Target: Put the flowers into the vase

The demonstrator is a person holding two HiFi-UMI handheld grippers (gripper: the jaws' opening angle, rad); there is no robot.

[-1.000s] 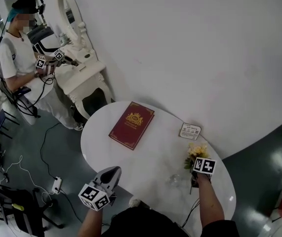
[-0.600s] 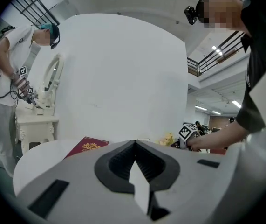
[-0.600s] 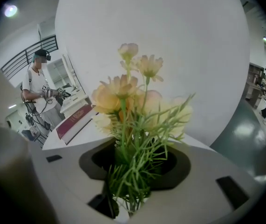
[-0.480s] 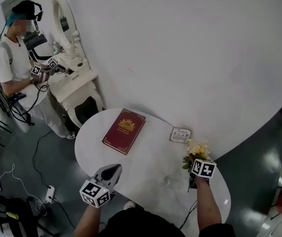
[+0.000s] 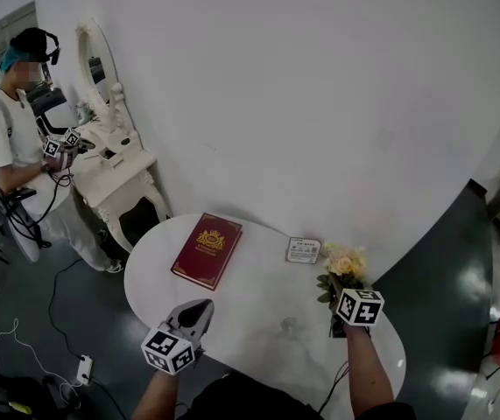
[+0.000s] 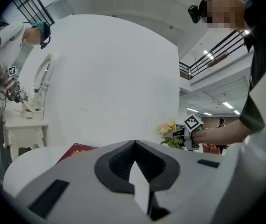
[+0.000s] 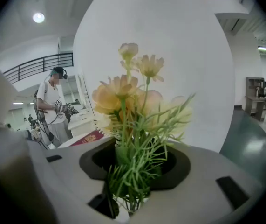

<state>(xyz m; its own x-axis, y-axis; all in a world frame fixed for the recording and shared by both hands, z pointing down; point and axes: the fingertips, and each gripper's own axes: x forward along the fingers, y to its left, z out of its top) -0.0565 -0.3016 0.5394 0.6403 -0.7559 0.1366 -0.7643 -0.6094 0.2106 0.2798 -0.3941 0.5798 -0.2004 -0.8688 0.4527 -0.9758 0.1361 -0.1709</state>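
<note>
My right gripper (image 5: 338,292) is shut on a bunch of pale yellow artificial flowers (image 5: 341,265), held upright above the right part of the white oval table (image 5: 250,296). In the right gripper view the green stems (image 7: 130,181) pass between the jaws and the blooms (image 7: 123,90) fill the middle. A small clear glass vase (image 5: 289,326) stands on the table, left of and below the flowers; it looks faint. My left gripper (image 5: 199,309) hovers at the table's near left edge, jaws closed together with nothing between them (image 6: 133,143).
On the table lie a dark red book (image 5: 206,250) at the left and a small white card (image 5: 303,250) near the wall. Another person (image 5: 17,147) with grippers stands at a white dressing table with mirror (image 5: 114,160), far left. Cables (image 5: 52,322) lie on the floor.
My right gripper has lifted the flowers up off the table's right end. The left gripper has hardly moved. The head view has tilted up a little.
</note>
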